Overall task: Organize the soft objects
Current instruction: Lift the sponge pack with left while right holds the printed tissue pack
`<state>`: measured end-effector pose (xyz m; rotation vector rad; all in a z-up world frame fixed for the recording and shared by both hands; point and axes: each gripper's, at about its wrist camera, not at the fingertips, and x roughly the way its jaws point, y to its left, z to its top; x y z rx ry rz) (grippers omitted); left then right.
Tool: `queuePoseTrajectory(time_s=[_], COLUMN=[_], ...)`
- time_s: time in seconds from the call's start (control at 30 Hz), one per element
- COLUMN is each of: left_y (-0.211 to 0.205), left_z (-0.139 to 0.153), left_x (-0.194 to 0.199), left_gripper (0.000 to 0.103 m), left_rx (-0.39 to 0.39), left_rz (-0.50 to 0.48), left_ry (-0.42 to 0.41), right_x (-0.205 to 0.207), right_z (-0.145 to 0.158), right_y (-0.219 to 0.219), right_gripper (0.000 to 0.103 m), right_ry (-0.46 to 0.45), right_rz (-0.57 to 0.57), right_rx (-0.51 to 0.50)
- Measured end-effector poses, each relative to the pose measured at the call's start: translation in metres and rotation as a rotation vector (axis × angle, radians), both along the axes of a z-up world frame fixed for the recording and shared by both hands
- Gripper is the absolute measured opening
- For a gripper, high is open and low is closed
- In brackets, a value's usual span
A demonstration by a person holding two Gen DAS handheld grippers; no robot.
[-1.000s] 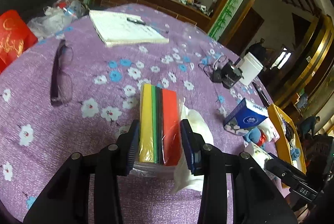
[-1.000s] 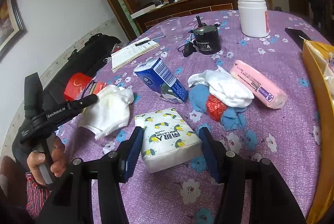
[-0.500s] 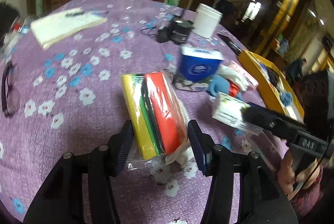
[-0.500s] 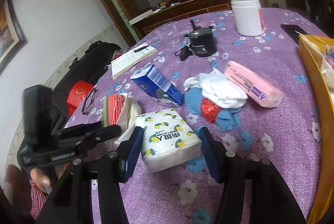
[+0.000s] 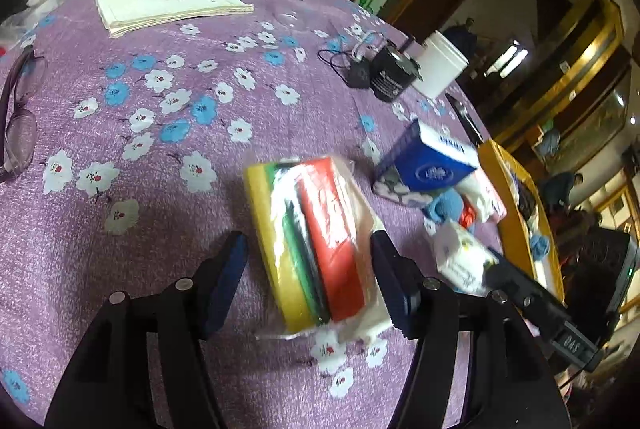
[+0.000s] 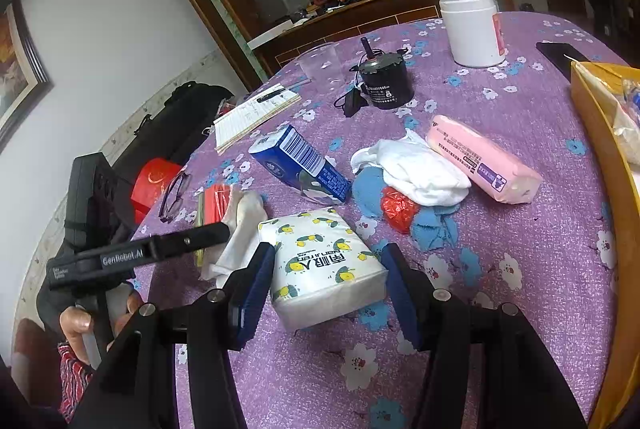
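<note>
**Operator:** Report the left gripper (image 5: 308,265).

**Inspector:** Its jaws have just been opening. The sponge pack (image 5: 316,241), with yellow, green, black and red layers in clear wrap, sits between the blue pads. A clear gap shows on the left pad side; the right pad stands just beside the wrap, contact uncertain. The pack is tilted and rests on the purple floral tablecloth (image 5: 160,157), partly over a white cloth (image 6: 240,229).

**Operator:** Right gripper (image 6: 326,279)?

**Inspector:** Half spread, with the lemon-print tissue pack (image 6: 324,265) between its pads. The pack lies on the cloth. Both pads sit close against its sides, but pressing contact cannot be confirmed.

**Operator:** Remaining soft items?

**Inspector:** A blue tissue box (image 6: 304,165) lies tipped behind the lemon-print pack. To its right, a white sock bundle (image 6: 416,169) lies over blue cloth pieces (image 6: 432,225) and a red crinkled item (image 6: 398,207). A pink tissue pack (image 6: 484,157) lies just beside the bundle. The yellow tray (image 6: 600,157) stands at the right table edge, contents partly hidden.
</note>
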<state>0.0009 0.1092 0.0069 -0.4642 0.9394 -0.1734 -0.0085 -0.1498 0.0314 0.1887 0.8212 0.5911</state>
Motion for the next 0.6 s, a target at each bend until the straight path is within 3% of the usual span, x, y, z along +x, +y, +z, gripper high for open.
queuePoseTrajectory(time_s=[0.07, 0.1, 0.13, 0.33, 0.47, 0.6], left_y=[-0.001, -0.002, -0.003, 0.009, 0.006, -0.014], left_z=[0.0, 0.0, 0.001, 0.022, 0.048, 0.054], left_x=[0.003, 0.003, 0.002, -0.019, -0.032, -0.032], left_gripper=[0.06, 0.054, 0.041, 0.038, 0.038, 0.038], left_rx=[0.005, 0.023, 0.027, -0.016, -0.02, -0.004], left_rz=[0.013, 0.019, 0.02, 0.038, 0.007, -0.056], left_ry=[-0.007, -0.009, -0.013, -0.07, -0.138, -0.142], right_x=[-0.001, -0.001, -0.001, -0.003, -0.005, -0.006], right_z=[0.0, 0.001, 0.001, 0.002, 0.003, 0.005], right_y=[0.001, 0.001, 0.001, 0.002, 0.003, 0.003], right_gripper=[0.057, 0.057, 0.057, 0.057, 0.057, 0.057], right_ry=[-0.003, -0.005, -0.005, -0.015, -0.029, -0.04], right_rz=[0.007, 0.007, 0.006, 0.01, 0.016, 0.015], right_rx=[-0.004, -0.005, -0.003, 0.0, -0.003, -0.002])
